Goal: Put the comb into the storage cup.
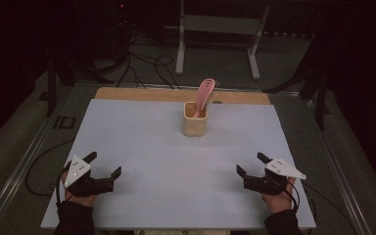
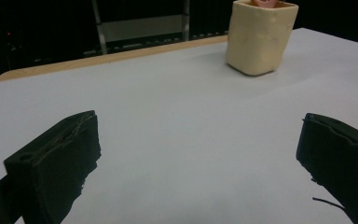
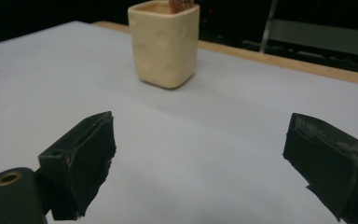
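Left tongs (image 1: 104, 164) near the left part of the surface's front edge, jaws spread wide, nothing between them, low over the white sheet-covered surface (image 1: 142, 147). The hand (image 1: 78, 193) grips them from behind, forearm in a dark sleeve coming up from the front edge, jaws angled inward toward the surface's middle. Grey three-cornered plate on top, tilted up.

Right tongs (image 1: 249, 164) mirror this near the right part of the front edge: jaws spread, empty, pointing inward and away from the person, held by the other hand (image 1: 276, 198), dark sleeve below. Both tongs are well apart from each other.

Cream, square-sided ceramic cup (image 1: 195, 119) stands upright toward the middle of the far edge, well apart from both tongs. A pink plastic spoon-like utensil (image 1: 204, 95) stands in it, leaning to the right, head above the rim.

In the left gripper view the cup (image 2: 259, 37) sits ahead and to the right of the open jaws; in the right gripper view it (image 3: 165, 44) sits ahead, left of centre. A bare wooden strip (image 1: 142, 94) shows along the far edge beyond the white sheet.
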